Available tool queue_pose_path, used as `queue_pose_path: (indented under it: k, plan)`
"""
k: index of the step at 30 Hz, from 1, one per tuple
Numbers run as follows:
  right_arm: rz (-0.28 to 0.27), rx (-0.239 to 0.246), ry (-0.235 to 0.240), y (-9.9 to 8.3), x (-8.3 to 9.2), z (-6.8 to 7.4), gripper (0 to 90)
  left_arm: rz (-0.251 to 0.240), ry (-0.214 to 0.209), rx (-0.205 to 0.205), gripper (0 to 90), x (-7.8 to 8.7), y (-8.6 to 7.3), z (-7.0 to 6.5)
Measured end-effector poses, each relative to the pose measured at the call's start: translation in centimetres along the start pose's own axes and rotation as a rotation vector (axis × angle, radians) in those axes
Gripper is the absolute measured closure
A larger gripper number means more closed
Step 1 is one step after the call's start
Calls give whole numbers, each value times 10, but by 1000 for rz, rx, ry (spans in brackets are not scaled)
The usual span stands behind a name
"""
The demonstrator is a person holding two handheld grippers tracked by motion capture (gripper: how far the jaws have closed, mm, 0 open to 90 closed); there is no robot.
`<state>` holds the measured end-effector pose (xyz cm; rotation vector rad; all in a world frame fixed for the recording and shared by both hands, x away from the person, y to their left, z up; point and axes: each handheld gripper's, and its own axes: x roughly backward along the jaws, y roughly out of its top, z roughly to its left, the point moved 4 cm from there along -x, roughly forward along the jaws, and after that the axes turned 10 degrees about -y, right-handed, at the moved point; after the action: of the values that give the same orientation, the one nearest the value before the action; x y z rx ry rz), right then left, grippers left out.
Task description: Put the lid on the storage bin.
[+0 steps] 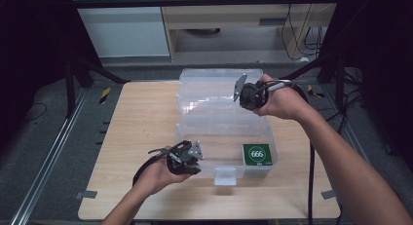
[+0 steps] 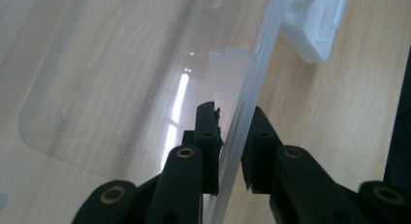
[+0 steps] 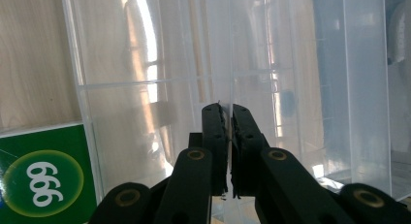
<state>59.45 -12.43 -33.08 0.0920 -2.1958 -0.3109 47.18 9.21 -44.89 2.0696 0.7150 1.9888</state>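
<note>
Two grippers, both on one clear plastic box (image 1: 221,132) sitting open mid-surface (image 1: 141,122). My left gripper (image 2: 231,136) is at the box's 7 o'clock corner, fingers (image 2: 207,136) straddling the front wall, one each side, pretty much clamped on it. My right gripper (image 3: 227,136), up at 1 o'clock, has its fingers pinched on a thin clear lid edge. A green 666 card (image 1: 257,154) lies in the box's 5 o'clock compartment.
</note>
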Motion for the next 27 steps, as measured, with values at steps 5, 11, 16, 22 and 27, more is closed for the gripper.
queue_pose_path:
  k: [5, 11, 16, 22, 27]
  plan:
    - [-9, 14, -8, 1, 7, 5, 868, -3, 7, 1, 782, 0, 0, -1]
    - [-34, 13, -20, 0, 13, 12, 868, -15, -1, 5, 781, 0, 0, 0]
    - [-33, 6, -24, -1, 12, 11, 862, -21, 6, 9, 778, 0, -1, 0]
    - [-40, -13, -26, -3, 8, 5, 857, -35, 6, 15, 774, -1, 0, 3]
    - [-41, -14, -33, -2, 8, 6, 858, -35, 12, 13, 773, -1, 0, 2]
